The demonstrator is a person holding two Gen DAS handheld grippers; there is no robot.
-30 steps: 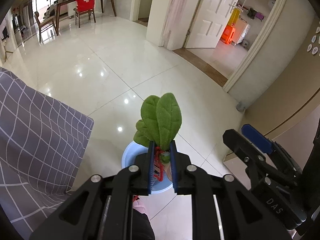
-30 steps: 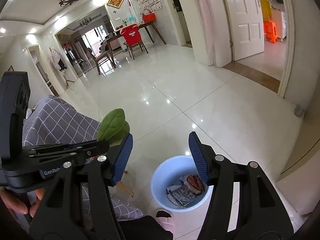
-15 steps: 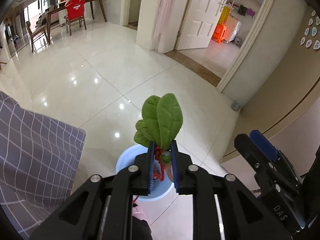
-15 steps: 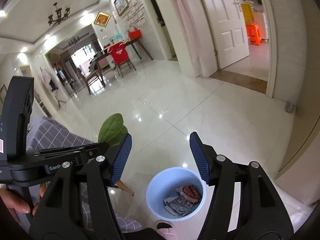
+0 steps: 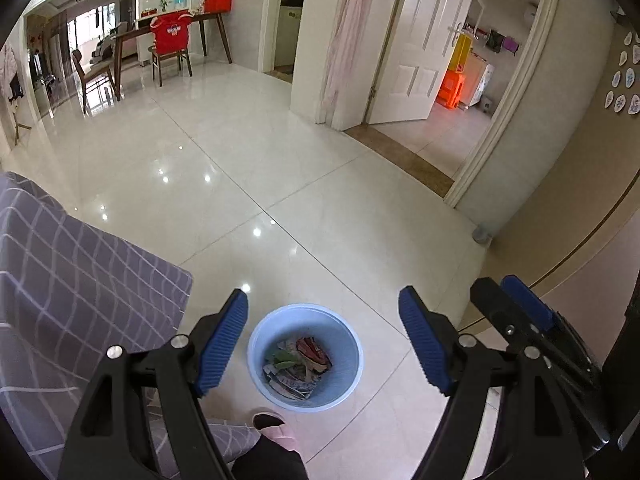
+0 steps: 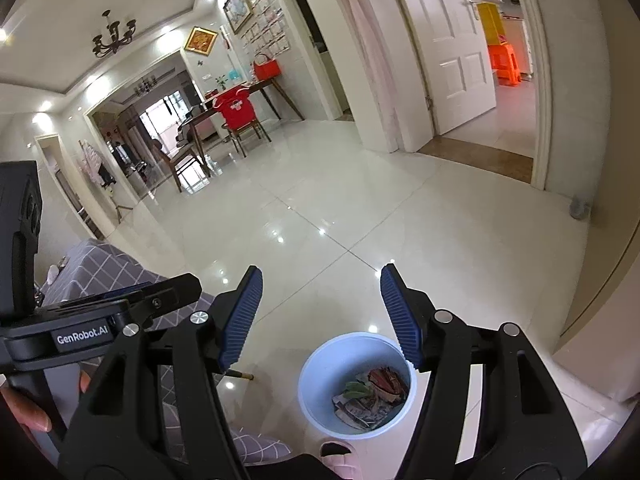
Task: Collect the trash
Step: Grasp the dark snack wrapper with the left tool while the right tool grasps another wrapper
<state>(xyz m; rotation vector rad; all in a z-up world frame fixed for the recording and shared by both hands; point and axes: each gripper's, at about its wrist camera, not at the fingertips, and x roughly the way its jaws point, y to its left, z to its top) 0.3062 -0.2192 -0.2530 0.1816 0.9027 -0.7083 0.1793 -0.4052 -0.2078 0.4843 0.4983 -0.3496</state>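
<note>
A light blue bin [image 5: 306,356] stands on the tiled floor below both grippers; it also shows in the right wrist view [image 6: 356,384]. Inside lie paper scraps, red wrappers and a green leafy sprig [image 5: 285,358], which also shows in the right wrist view [image 6: 356,389]. My left gripper [image 5: 322,322] is open and empty, high above the bin. My right gripper [image 6: 320,300] is open and empty, up and to the left of the bin.
A table with a grey checked cloth [image 5: 76,292] is at the left, close to the bin. A pink slipper [image 5: 272,426] is just in front of the bin. A beige wall [image 5: 560,216] and a doorway [image 5: 460,92] are to the right. A dining table and chairs [image 5: 168,48] stand far back.
My left gripper has opened and the green leafy sprig has dropped into the bin. Both grippers have tilted up a little. The right gripper stays open.
</note>
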